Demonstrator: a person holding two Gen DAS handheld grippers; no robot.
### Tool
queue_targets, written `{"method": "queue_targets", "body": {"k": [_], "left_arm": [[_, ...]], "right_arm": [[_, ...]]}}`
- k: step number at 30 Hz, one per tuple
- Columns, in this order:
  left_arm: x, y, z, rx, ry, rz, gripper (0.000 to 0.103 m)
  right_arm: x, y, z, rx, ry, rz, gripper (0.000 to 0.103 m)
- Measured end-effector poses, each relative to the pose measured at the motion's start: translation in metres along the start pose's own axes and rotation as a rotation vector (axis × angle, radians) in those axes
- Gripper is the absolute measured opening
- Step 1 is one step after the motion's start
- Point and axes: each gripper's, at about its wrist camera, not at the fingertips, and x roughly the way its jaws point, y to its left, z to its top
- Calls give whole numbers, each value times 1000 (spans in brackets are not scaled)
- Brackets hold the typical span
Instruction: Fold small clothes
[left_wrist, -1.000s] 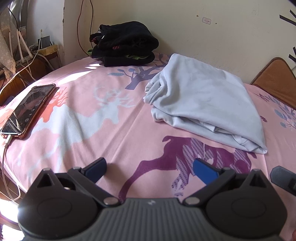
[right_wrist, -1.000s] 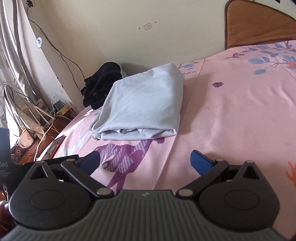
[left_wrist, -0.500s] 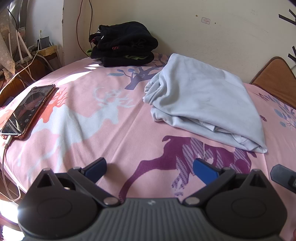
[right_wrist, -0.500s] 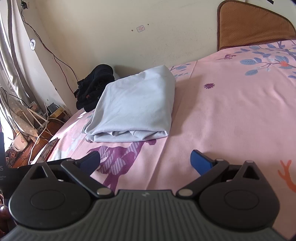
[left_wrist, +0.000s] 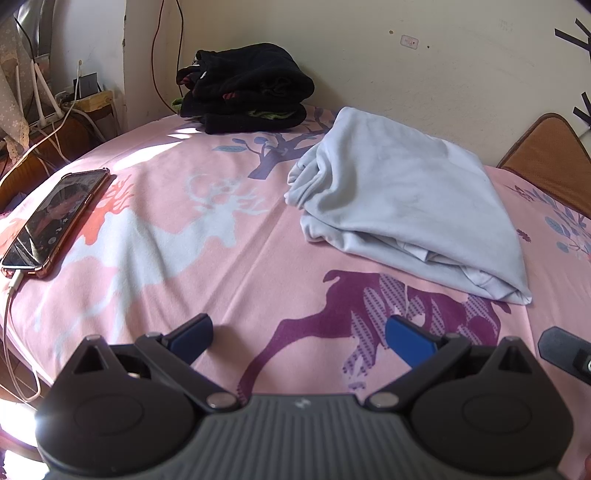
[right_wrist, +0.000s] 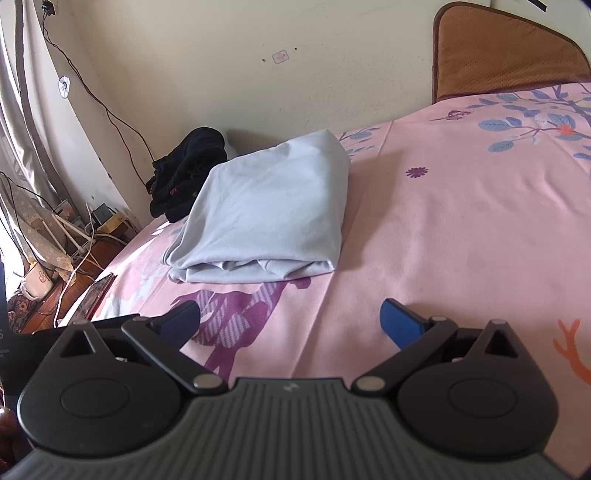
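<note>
A pale blue garment (left_wrist: 402, 210) lies folded in a thick bundle on the pink printed bedsheet (left_wrist: 207, 258); it also shows in the right wrist view (right_wrist: 269, 214). My left gripper (left_wrist: 299, 334) is open and empty, low over the sheet, short of the garment's near edge. My right gripper (right_wrist: 290, 321) is open and empty, just in front of the garment's folded edge. A part of the right gripper (left_wrist: 565, 350) shows at the right edge of the left wrist view.
A stack of folded black clothes (left_wrist: 243, 88) sits at the back by the wall, also in the right wrist view (right_wrist: 188, 170). A phone (left_wrist: 55, 218) on a charging cable lies at the bed's left edge. A brown headboard cushion (right_wrist: 506, 55) stands at the right.
The right gripper has swung a little so the garment sits more centred and nearer in its view. The left gripper has hardly moved. Both stay open.
</note>
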Motion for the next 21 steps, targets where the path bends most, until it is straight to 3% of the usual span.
{"method": "queue_targets", "body": {"k": [21], "left_arm": [[3,0,3,18,17,12,103]], "right_arm": [[-2,-2,0,12,-9,-6,103]]}}
